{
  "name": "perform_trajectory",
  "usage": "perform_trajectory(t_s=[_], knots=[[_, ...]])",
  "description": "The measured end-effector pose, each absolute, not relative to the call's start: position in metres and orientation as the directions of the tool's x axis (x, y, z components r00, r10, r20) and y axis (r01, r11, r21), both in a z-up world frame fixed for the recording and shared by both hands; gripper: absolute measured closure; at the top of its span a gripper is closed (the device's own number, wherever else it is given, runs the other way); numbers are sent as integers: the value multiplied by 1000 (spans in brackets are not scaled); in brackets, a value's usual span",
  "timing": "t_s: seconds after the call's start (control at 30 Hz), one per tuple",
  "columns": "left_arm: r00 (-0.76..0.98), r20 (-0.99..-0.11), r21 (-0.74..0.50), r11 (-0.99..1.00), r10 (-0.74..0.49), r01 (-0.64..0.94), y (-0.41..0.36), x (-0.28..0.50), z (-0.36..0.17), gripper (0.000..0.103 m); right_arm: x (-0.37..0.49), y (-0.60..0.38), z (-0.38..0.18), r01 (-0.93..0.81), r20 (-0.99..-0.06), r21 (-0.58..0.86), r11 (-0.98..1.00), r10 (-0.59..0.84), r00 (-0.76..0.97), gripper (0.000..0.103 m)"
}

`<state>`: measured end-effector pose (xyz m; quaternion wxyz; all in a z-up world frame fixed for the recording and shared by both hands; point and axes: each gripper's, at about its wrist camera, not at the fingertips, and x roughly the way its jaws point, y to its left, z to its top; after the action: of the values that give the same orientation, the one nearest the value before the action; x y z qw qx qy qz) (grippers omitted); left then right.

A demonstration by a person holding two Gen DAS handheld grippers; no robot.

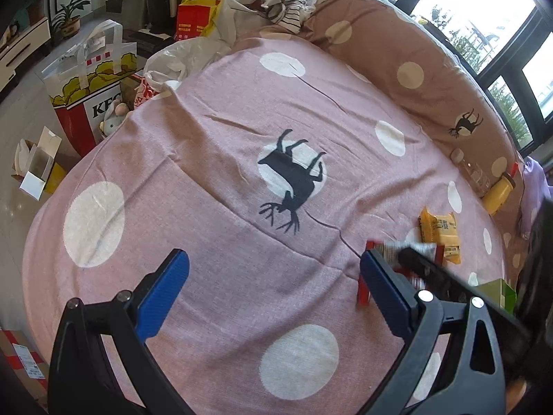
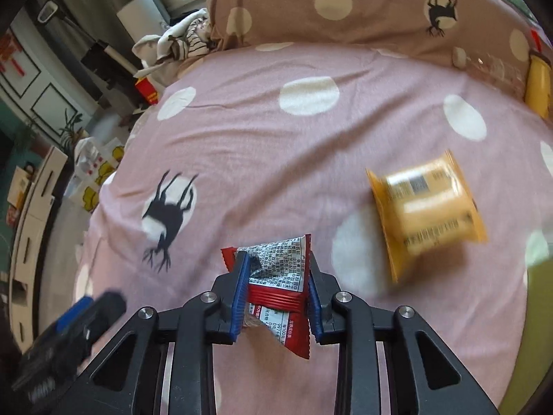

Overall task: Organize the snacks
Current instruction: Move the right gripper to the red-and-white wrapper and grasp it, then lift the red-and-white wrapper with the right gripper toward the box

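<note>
Gripping a red snack packet (image 2: 276,276), your right gripper (image 2: 278,269) has its blue pads pressed against both sides of the crumpled wrapper, which shows white printed panels and a ribbed red seam. Your left gripper (image 1: 273,276) hangs over the pink bedspread (image 1: 214,207) with its jaws spread wide and nothing between them; in the left wrist view the red packet peeks out just beyond its right-hand finger, partly hidden by the dark body of your other tool. A little further out, to the right of the held packet, an orange snack packet (image 2: 427,214) lies flat on the bedspread, blurred in the right view and sharper in the left. Beyond it, at the foot of the brown dotted pillow (image 1: 408,52), a yellow bottle (image 1: 499,192) lies on its side next to a clear bottle (image 1: 471,169). A green box edge (image 1: 499,292) shows at the right.
</note>
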<state>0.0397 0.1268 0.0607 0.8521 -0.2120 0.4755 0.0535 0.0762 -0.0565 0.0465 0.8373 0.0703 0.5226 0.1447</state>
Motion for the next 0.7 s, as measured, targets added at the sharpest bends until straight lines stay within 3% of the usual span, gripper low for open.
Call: perform_trajectory(t_s=[0.17, 0.37, 0.43, 0.5, 0.57, 0.7], knots=[[531, -840, -281, 926, -111, -251, 111, 42, 60, 3, 38, -88, 43, -98, -850, 342, 935, 352, 392, 72], [509, -847, -281, 942, -154, -182, 86, 41, 58, 3, 27, -130, 38, 15, -885, 294, 956, 266, 381, 70], [491, -854, -273, 951, -171, -143, 75, 42, 55, 3, 27, -145, 38, 55, -885, 298, 953, 254, 390, 66], [472, -859, -280, 953, -196, -115, 64, 42, 52, 3, 24, -159, 44, 75, -876, 292, 953, 235, 420, 49], [451, -857, -318, 944, -248, -84, 55, 41, 50, 3, 21, -171, 50, 94, -854, 323, 942, 247, 459, 41], [375, -851, -388, 921, -367, 21, 27, 36, 48, 3, 19, -183, 50, 114, -836, 378, 919, 286, 468, 39]])
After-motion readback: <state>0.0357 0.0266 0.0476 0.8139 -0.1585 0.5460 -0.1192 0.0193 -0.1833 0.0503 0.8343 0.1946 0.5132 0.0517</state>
